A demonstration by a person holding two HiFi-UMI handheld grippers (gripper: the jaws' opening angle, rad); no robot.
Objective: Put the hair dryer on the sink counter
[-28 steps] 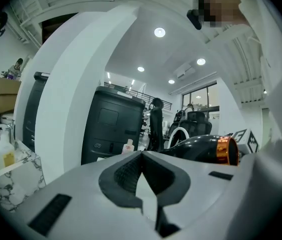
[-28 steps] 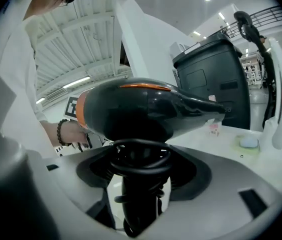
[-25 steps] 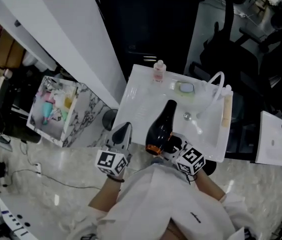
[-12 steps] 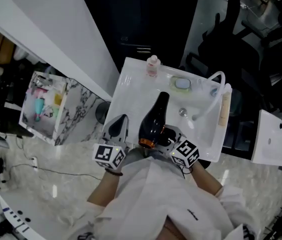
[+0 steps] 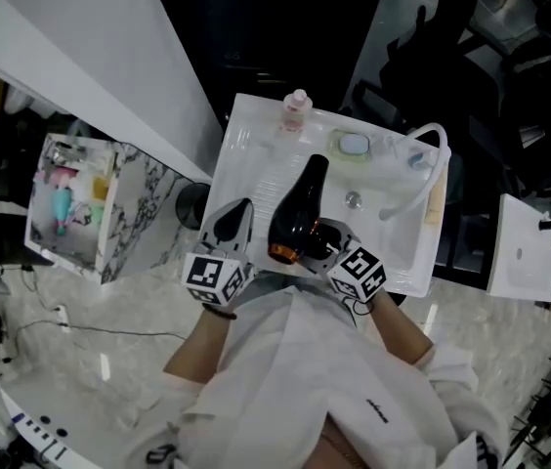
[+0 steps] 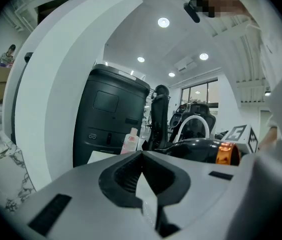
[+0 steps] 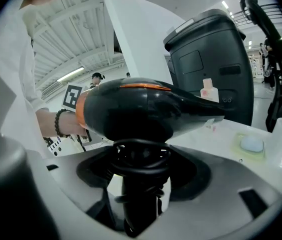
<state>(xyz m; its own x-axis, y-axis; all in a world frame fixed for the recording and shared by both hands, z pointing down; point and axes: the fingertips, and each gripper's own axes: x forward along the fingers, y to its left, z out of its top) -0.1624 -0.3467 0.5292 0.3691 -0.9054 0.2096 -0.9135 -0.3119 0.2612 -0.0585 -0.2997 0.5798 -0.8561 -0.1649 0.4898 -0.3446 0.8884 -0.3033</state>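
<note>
The black hair dryer (image 5: 295,213) with an orange rear ring hangs over the white sink counter (image 5: 241,169), nozzle pointing away from me. My right gripper (image 5: 326,245) is shut on its handle at the counter's near edge. In the right gripper view the dryer body (image 7: 146,109) sits above the jaws, and the handle with its coiled cord stands between them at my right gripper (image 7: 141,171). My left gripper (image 5: 232,231) is just left of the dryer, shut and holding nothing. In the left gripper view the dryer (image 6: 201,149) shows to the right of my left gripper (image 6: 143,184).
On the counter are a pink bottle (image 5: 295,112), a soap dish (image 5: 354,145), the basin drain (image 5: 353,200) and a white curved hose (image 5: 422,159). A marble-patterned box (image 5: 70,203) stands on the floor at left. At right there is a white panel (image 5: 520,257).
My right gripper has carried the dryer a little farther in over the counter. The left gripper has moved along beside it, still shut.
</note>
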